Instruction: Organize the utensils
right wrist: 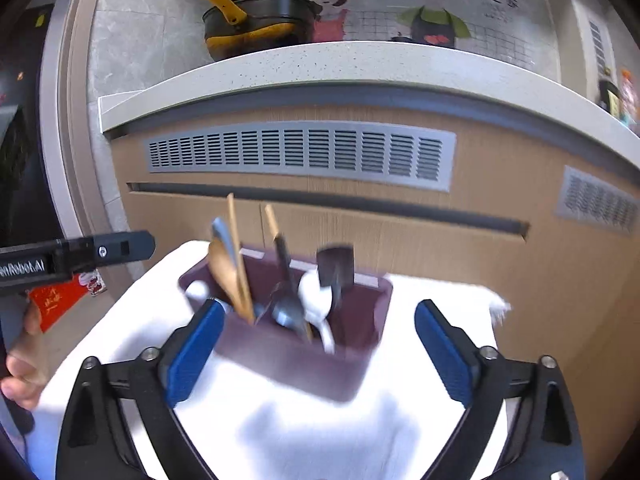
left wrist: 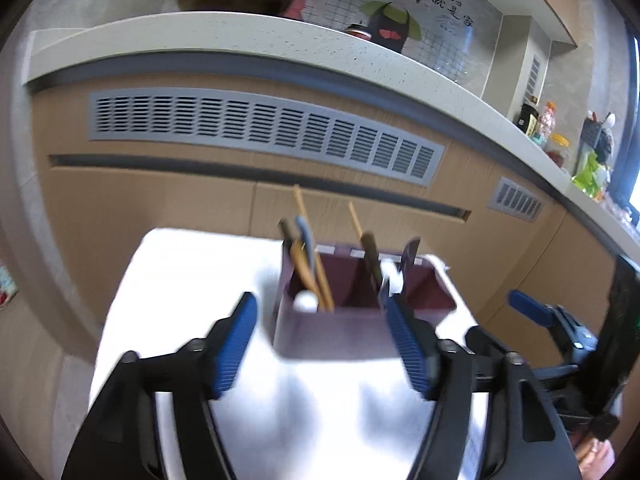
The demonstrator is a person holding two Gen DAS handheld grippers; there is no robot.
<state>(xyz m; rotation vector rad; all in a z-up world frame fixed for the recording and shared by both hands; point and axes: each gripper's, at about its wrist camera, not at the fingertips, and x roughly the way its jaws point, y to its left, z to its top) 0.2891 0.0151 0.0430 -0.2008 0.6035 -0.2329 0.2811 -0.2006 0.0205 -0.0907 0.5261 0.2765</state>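
Observation:
A dark maroon utensil holder [left wrist: 336,332] [right wrist: 288,352] with compartments stands on a white cloth [left wrist: 304,412] [right wrist: 320,432]. It holds wooden chopsticks [right wrist: 234,240], a wooden spoon [right wrist: 224,272], a metal spoon [right wrist: 286,312], a white spoon [right wrist: 316,296] and a dark spatula [right wrist: 335,268]. My left gripper [left wrist: 320,340] is open and empty, its blue pads either side of the holder's front. My right gripper [right wrist: 320,344] is open and empty, just in front of the holder. The right gripper also shows at the right edge of the left wrist view [left wrist: 560,324].
Behind the cloth stands a wooden cabinet front with grey vent grilles [left wrist: 264,128] [right wrist: 304,154] under a white counter [right wrist: 360,64]. A black and yellow pan [right wrist: 256,20] sits on the counter. Bottles and jars [left wrist: 548,132] stand at the far right.

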